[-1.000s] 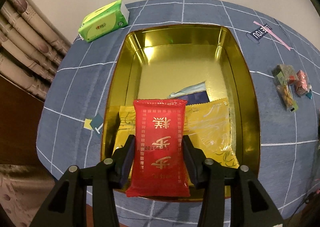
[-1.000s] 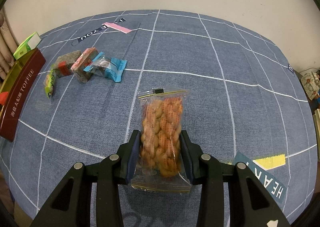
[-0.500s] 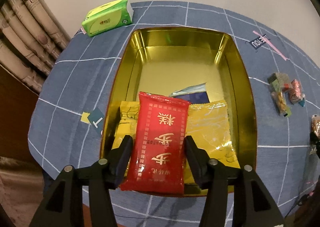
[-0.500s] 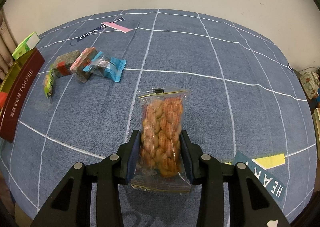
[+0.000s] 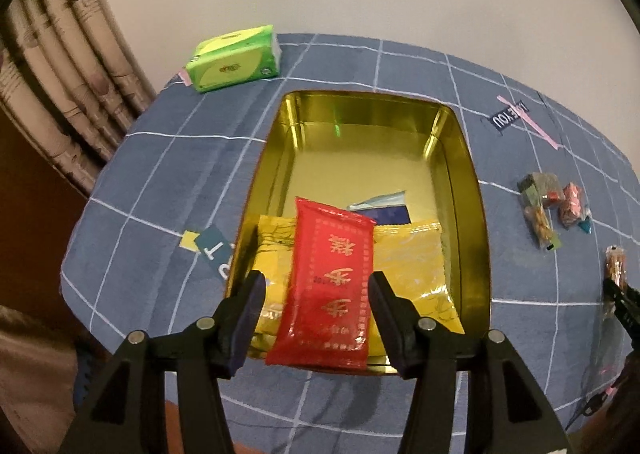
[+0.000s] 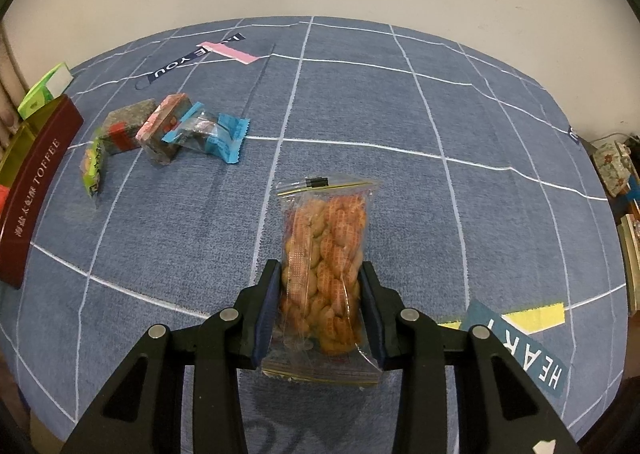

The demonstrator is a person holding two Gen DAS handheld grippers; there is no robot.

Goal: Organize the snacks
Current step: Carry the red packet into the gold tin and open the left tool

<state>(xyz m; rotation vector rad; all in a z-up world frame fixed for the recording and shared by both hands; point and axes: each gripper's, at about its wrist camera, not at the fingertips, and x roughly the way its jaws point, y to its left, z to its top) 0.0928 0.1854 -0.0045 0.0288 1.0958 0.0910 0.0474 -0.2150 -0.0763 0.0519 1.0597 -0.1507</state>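
Observation:
A gold tin [image 5: 474, 189] sits open on the blue checked cloth. My left gripper [image 5: 318, 296] is open over its near end. A red packet [image 5: 330, 286] lies loose between the fingers, tilted, resting on yellow packets [image 5: 412, 266] in the tin. My right gripper [image 6: 320, 294] is shut on a clear bag of orange snacks [image 6: 326, 254], held above the cloth. The tin's red side [image 6: 34, 189] shows at the far left of the right wrist view.
A green tissue pack [image 5: 232, 57] lies beyond the tin near the curtain [image 5: 68, 65]. Several small wrapped snacks [image 6: 168, 133] lie on the cloth right of the tin, also in the left wrist view [image 5: 552, 201]. The table edge is near.
My left gripper has opened and let go of the red packet, which now leans left on the yellow packets; the gripper pulled back and up. The right gripper still holds its bag.

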